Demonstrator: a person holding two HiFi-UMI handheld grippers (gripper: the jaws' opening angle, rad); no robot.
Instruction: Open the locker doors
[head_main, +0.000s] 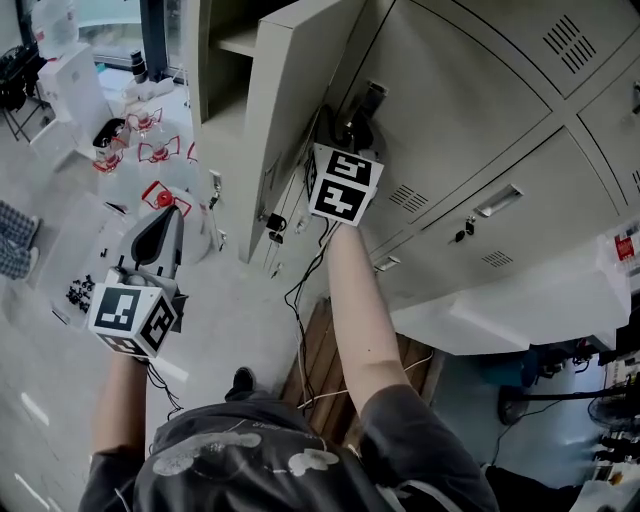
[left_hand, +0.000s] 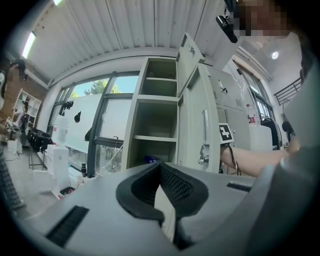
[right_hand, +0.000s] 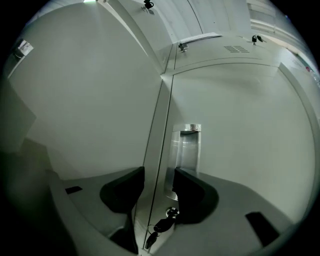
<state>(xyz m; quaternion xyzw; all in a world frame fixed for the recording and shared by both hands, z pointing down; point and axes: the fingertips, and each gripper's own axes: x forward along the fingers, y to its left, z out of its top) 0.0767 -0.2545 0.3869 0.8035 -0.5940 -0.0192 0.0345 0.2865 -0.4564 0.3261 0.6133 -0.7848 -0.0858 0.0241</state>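
The lockers (head_main: 470, 120) are a pale grey bank that fills the upper right of the head view. One locker door (head_main: 288, 90) stands swung out from the bank, and in the left gripper view the open compartments (left_hand: 156, 117) beside it show bare shelves.

The right gripper (head_main: 362, 108) is raised to the bank just behind that open door. In its own view the right gripper (right_hand: 157, 186) has its jaws apart. They sit on either side of the vertical edge strip between the open door's panel and the next, shut door (right_hand: 245, 140). Whether the pads touch metal cannot be told. The recessed handle (right_hand: 188, 145) of the shut door lies just above the right-hand jaw, and a bunch of keys (right_hand: 161, 226) hangs from the lock below it.

The left gripper (head_main: 162, 218) is held low over the floor (head_main: 235, 320), well apart from the lockers. Its jaws are pressed together with nothing between them (the left gripper view (left_hand: 160, 169) shows the pads meeting).
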